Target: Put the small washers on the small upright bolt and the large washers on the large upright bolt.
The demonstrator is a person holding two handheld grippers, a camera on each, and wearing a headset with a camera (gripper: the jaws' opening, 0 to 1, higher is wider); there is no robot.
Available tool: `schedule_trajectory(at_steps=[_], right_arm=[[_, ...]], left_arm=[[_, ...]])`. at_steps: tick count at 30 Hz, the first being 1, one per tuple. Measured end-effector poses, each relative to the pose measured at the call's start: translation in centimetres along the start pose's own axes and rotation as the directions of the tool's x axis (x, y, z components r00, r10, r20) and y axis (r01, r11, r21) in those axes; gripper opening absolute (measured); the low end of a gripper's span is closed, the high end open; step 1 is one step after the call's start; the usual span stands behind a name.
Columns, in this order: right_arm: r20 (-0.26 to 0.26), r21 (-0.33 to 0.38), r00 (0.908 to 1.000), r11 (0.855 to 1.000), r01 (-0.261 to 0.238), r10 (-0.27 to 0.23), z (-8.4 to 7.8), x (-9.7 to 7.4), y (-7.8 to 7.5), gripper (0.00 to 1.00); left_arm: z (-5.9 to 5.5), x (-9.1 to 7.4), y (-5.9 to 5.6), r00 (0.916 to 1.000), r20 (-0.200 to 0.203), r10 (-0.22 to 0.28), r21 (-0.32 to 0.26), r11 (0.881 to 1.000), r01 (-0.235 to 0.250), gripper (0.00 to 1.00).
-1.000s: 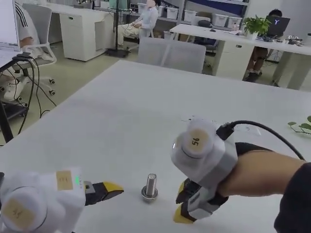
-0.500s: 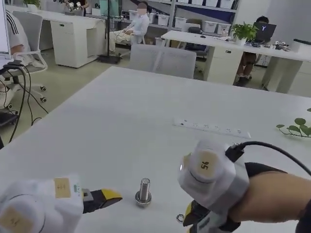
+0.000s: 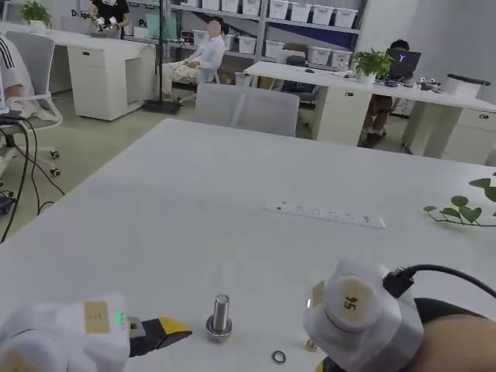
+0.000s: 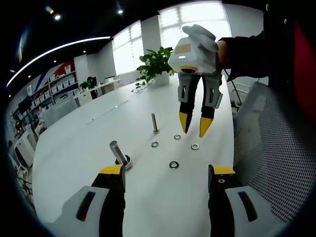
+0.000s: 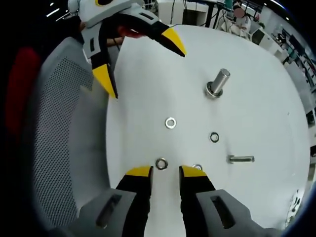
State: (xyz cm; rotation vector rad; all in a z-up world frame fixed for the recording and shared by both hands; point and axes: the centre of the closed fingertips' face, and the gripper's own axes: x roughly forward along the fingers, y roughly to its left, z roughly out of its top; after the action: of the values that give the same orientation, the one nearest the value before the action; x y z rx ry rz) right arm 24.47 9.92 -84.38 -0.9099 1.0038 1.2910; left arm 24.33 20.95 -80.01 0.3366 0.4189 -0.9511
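— On the table, from the left: our left gripper (image 4: 167, 173) hovers with its jaws wide apart and empty, and the large bolt (image 4: 118, 153) is just beside its left jaw. Do we hold it clear?
— Yes. We work with the right gripper (image 5: 166, 172). Its jaws are a little apart with nothing in them, and one washer (image 5: 161, 163) lies just ahead of the gap. We come down straight, straddle the rim and close gently, or the flat ring probably skids.
— How do the washers look?
— They're thin metal rings, flat on the white table (image 3: 232, 194), four loose near the two bolts. We see none on a bolt yet. Sizes are hard to tell apart, so we check before choosing. Farther right in the right gripper view, the small bolt (image 5: 241, 159) stands slim.
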Motion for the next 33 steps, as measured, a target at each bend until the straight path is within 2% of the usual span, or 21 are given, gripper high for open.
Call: schedule_trajectory(at_steps=[9, 19, 33], right_arm=[[-0.005, 0.019, 0.9999, 1.000, -0.009, 0.009, -0.7, 0.9, 0.9, 0.23], [-0.013, 0.003, 0.9999, 1.000, -0.004, 0.004, -0.9, 2.3, 0.9, 0.22], [-0.031, -0.023, 0.9995, 1.000, -0.008, 0.007, -0.6, 2.8, 0.8, 0.20]], left_arm=[[0.2, -0.1, -0.4, 1.0000, 0.002, -0.004, 0.010, 1.000, 0.004, 0.67], [0.2, 0.0, -0.9, 0.9998, 0.003, -0.018, 0.013, 1.000, 0.018, 0.66], [0.4, -0.1, -0.9, 0.9998, 0.010, -0.019, 0.010, 1.000, 0.019, 0.65]])
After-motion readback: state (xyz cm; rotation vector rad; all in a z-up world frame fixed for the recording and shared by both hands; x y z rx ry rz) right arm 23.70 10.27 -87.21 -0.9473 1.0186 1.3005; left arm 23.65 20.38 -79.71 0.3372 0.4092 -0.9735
